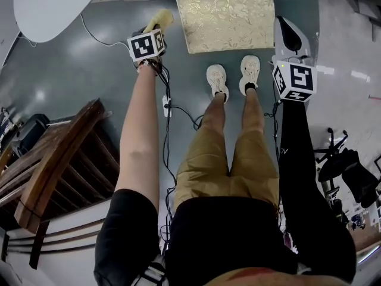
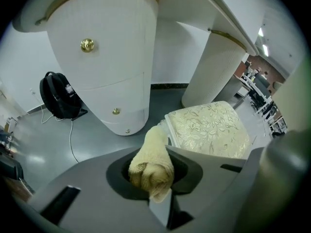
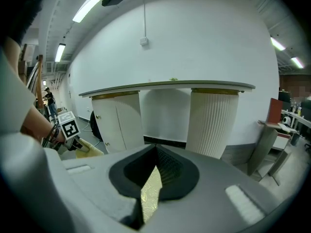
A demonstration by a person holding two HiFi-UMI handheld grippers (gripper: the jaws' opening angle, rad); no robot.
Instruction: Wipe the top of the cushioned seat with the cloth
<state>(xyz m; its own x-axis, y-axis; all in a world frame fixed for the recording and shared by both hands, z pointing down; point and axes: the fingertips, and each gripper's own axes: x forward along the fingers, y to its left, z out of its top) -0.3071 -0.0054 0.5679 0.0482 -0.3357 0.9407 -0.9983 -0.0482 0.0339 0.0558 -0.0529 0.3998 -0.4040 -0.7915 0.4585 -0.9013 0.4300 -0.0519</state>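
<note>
The cushioned seat point(image 1: 226, 18), covered in pale gold leaf-patterned fabric, stands on the grey floor just ahead of the person's shoes. My left gripper point(image 1: 153, 33) hangs to the left of the seat's near left corner, above the floor, shut on a bunched yellow cloth point(image 1: 159, 19). In the left gripper view the cloth point(image 2: 151, 165) fills the jaws and the seat point(image 2: 210, 129) lies ahead to the right. My right gripper point(image 1: 290, 37) hovers at the seat's right edge. Its jaws are shut with nothing in them, and a sliver of gold fabric point(image 3: 151, 193) shows beneath.
A white desk with curved pedestals point(image 2: 104, 62) stands beyond the seat, with a black backpack point(image 2: 57, 97) on the floor to its left. A dark wooden chair point(image 1: 56, 159) is at the person's left. Cables point(image 1: 168, 109) trail over the floor, and dark equipment point(image 1: 351, 171) sits at the right.
</note>
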